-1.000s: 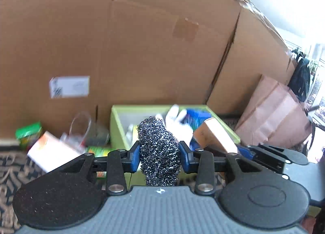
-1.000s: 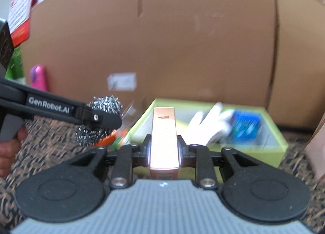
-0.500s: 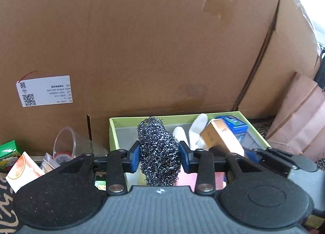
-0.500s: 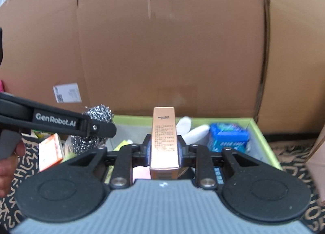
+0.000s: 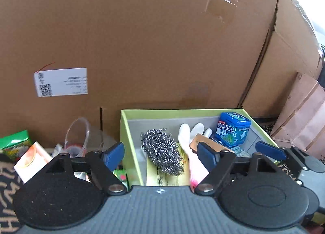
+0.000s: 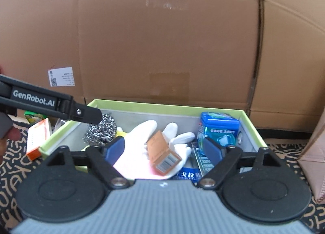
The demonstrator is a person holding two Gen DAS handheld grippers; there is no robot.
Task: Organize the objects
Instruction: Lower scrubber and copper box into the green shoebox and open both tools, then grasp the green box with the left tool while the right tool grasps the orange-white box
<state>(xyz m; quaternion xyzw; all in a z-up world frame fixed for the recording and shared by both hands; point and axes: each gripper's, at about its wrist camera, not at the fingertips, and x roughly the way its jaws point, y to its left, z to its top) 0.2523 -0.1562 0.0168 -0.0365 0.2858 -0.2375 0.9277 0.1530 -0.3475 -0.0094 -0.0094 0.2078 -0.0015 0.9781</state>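
Note:
A green box (image 5: 130, 132) (image 6: 251, 130) stands against a cardboard wall. A steel wool scourer (image 5: 162, 150) (image 6: 101, 132) lies inside it at the left. A copper-coloured carton (image 6: 162, 154) (image 5: 203, 140) lies on a white glove (image 6: 140, 142) (image 5: 186, 138) in the middle. A blue container (image 5: 233, 132) (image 6: 219, 130) stands at the right. My left gripper (image 5: 160, 154) is open and empty above the scourer. My right gripper (image 6: 164, 150) is open and empty above the carton.
Left of the box lie a clear plastic cup (image 5: 79, 136), an orange-and-white carton (image 5: 32, 160) (image 6: 38, 138) and a green packet (image 5: 14, 146). Tall cardboard boxes (image 5: 142, 40) form the back wall. A brown paper bag (image 5: 304, 116) stands at the right on a patterned cloth (image 6: 14, 162).
Both grippers moved over the green box and opened. The scourer dropped from the left gripper into the box. The copper carton dropped from the right gripper onto the glove.

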